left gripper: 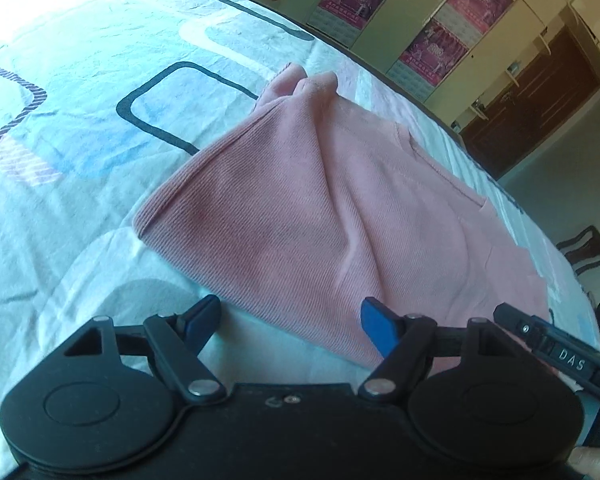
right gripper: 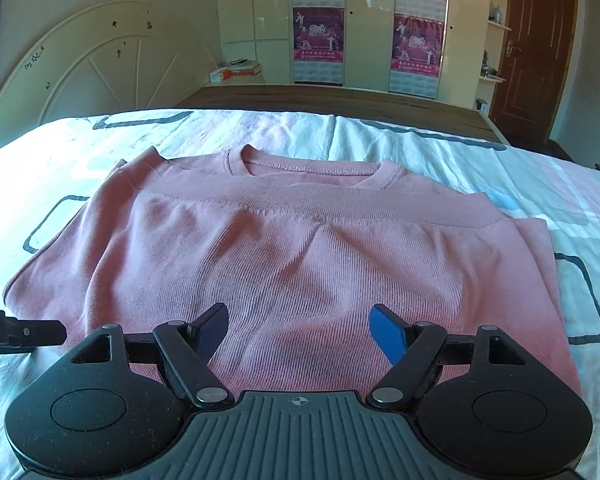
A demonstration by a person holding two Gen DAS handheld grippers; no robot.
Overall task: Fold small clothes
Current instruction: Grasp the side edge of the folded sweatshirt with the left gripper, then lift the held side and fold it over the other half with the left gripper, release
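Both tongs, left [left gripper: 290, 326] and right [right gripper: 298, 332], released. We see the pink shirt [right gripper: 300, 264] collar [right gripper: 312, 170] only via right wrist; left shows the side edge.

Pink shirt [right gripper: 300, 264]: ribbed matt knit; bedsheet [left gripper: 60, 60]: creased cotton.

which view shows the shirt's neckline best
The right wrist view: the pink shirt's ribbed neckline faces the camera, unobstructed. The left wrist view shows the shirt side-on, the neckline not visible.
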